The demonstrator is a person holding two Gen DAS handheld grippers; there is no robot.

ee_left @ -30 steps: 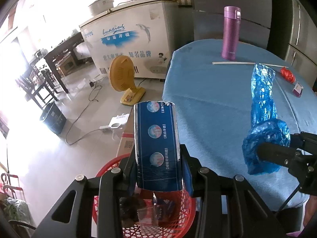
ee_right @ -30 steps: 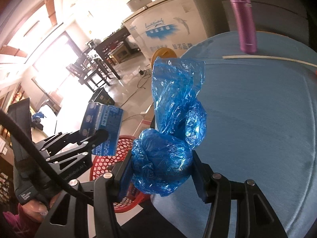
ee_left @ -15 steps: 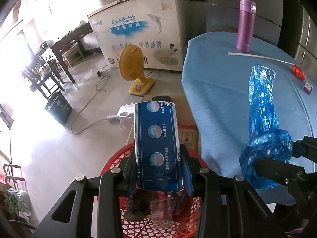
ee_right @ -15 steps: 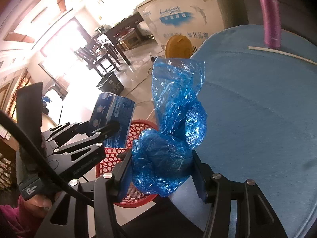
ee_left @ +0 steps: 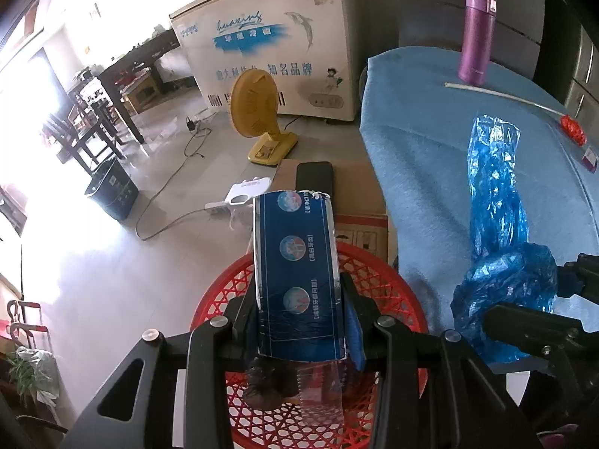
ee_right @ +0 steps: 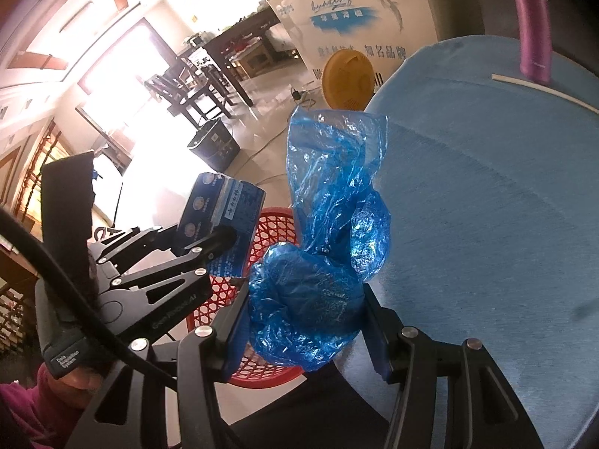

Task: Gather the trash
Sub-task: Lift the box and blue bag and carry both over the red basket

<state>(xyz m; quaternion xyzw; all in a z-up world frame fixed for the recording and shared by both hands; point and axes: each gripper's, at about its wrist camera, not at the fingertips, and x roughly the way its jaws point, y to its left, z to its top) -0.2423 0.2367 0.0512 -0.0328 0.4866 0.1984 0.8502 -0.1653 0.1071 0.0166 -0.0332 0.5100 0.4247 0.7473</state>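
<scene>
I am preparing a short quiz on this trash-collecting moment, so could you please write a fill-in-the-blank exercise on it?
1. The left gripper holds a dark blue ____.
2. The right gripper is shut on a crumpled blue plastic ____.
3. The red basket stands on the ____.
4. The purple bottle stands upright on the ____ tablecloth.

Missing words: box; bag; floor; blue
</scene>
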